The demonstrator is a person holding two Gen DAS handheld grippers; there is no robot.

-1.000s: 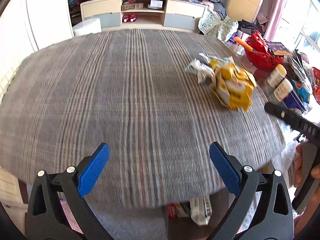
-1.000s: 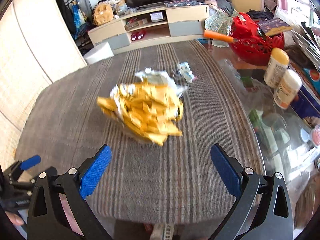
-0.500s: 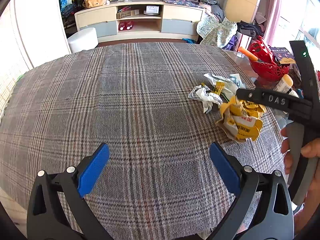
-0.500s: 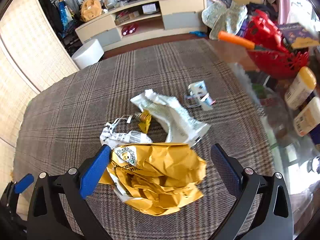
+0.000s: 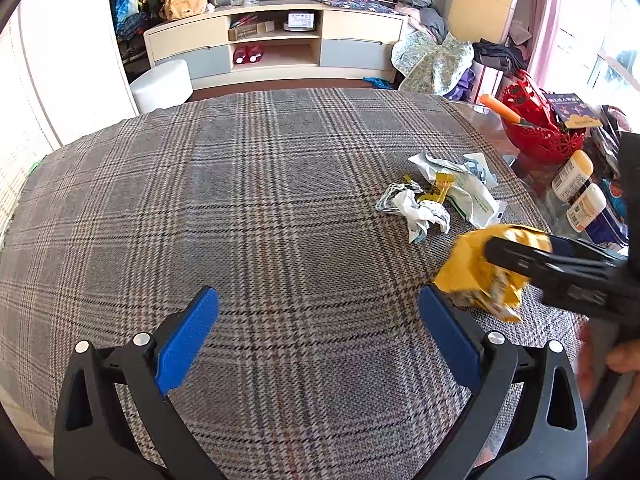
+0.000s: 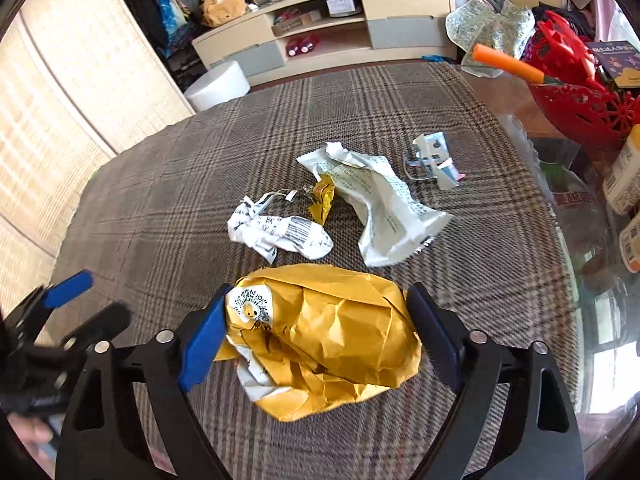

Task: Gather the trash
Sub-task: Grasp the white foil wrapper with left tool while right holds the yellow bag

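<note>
Closing on a crumpled yellow bag [image 6: 324,336], the right tongs [image 6: 316,332] bracket the wad at the bottom centre of the right wrist view, a blue pad pressed against each side of the paper. The bag looks gripped, though whether it has left the plaid cloth of the desk [image 6: 400,120] cannot be told. In the left wrist view, the same bag [image 5: 472,268] sits at the right edge, half hidden behind the black arm of the right tongs.

The left tongs [image 5: 316,340] hang empty over bare cloth at the lower centre of their own view, pads wide apart.

Just beyond the bag, in mid-frame, more litter waits: a crushed white receipt-like wrapper [image 6: 280,232], a small gold wrapper [image 6: 323,198] touching a long pale green packet [image 6: 384,208], and a small blue-and-white scrap [image 6: 434,160] near the cloth's far right.

The first pick-up appears to be in hand. The next move likely calls for lifting the bag clear without dragging the neighbouring wrappers, then carrying it to a bin; none is visible in either view.
</note>
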